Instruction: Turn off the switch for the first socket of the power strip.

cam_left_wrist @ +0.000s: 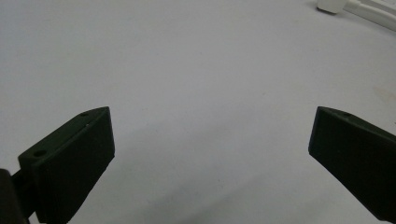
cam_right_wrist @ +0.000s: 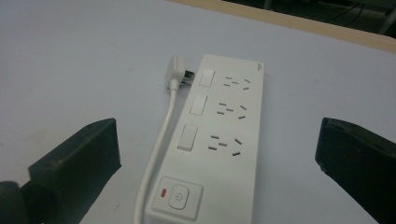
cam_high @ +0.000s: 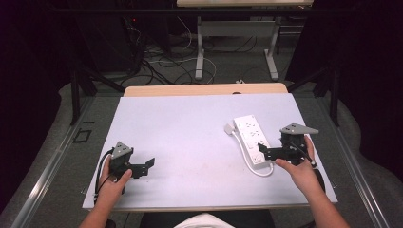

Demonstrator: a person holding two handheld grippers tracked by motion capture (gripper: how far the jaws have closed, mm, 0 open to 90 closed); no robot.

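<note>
A white power strip [cam_high: 252, 137] lies on the right half of the white table top [cam_high: 190, 128], with its switch end toward me. It has three socket rows and a power button [cam_right_wrist: 179, 198]. Its own white plug [cam_right_wrist: 176, 71] rests beside its far end, and the cord [cam_right_wrist: 156, 158] runs along its side. My right gripper [cam_high: 260, 148] is open and points left over the strip's near end. In the right gripper view its jaws stand wide on either side of the strip [cam_right_wrist: 219, 135] without touching it. My left gripper [cam_high: 149, 163] is open over bare table near the front left, holding nothing.
In the left gripper view, the strip [cam_left_wrist: 373, 11] and plug [cam_left_wrist: 331, 4] sit far off at the top right. A wooden table edge [cam_high: 204, 89] runs along the far side. Beyond it are desk legs [cam_high: 199, 57] and floor cables [cam_high: 161, 61].
</note>
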